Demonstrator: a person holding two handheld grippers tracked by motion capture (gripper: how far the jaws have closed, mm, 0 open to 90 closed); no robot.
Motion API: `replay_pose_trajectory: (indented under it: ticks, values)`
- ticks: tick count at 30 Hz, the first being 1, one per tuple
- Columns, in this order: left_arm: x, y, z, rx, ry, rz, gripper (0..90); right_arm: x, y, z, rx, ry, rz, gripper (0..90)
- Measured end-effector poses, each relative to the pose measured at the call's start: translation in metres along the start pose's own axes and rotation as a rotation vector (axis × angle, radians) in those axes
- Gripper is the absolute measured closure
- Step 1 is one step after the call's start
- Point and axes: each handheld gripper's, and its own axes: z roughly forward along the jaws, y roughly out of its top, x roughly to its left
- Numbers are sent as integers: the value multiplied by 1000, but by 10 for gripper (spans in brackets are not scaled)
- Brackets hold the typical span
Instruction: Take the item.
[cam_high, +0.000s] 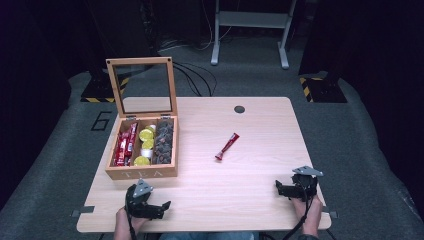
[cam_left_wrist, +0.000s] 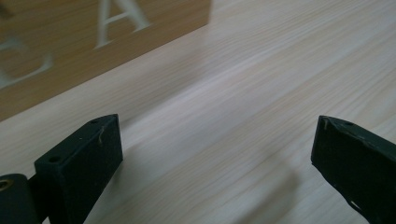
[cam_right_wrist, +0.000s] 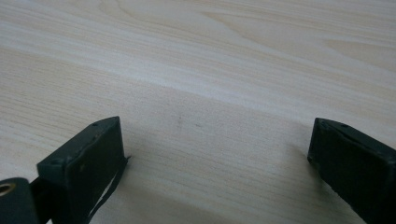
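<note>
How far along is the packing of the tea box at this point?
Done: the tea box stands open, its compartments already stocked. In hand: nothing; the left gripper and right gripper rest open near the table's front edge. Left: one red sachet lies loose mid-table, apart from the box.

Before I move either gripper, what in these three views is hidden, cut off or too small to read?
- Dark items in the right compartment of the tea box: high view, too small to identify.
- Print on the red sachet: high view, too small.
- Box lettering: left gripper view, blurred and cut by the top and left edges.
- Right gripper: high view, the jaw gap is too small to judge.
</note>
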Motion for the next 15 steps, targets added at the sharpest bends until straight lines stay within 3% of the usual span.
replay_pose_trajectory:
  ticks: [3, 5, 8, 12, 15]
  values:
    - [11, -8, -8, -4, 46, -15, 21, 0, 0, 0, -3, -2, 0, 27]
    - [21, -11, -13, -5, 58, -38, 20, 0, 0, 0, -2, -1, 1, 27]
    - [29, -14, -18, 6, 82, -39, 18, 0, 0, 0, -1, 0, 0, 27]
    - [35, -18, -20, -4, 105, -52, 15, 0, 0, 0, -2, -1, 1, 27]
    - [33, -17, -19, 6, 121, -38, 15, 0, 0, 0, -3, -3, 3, 25]
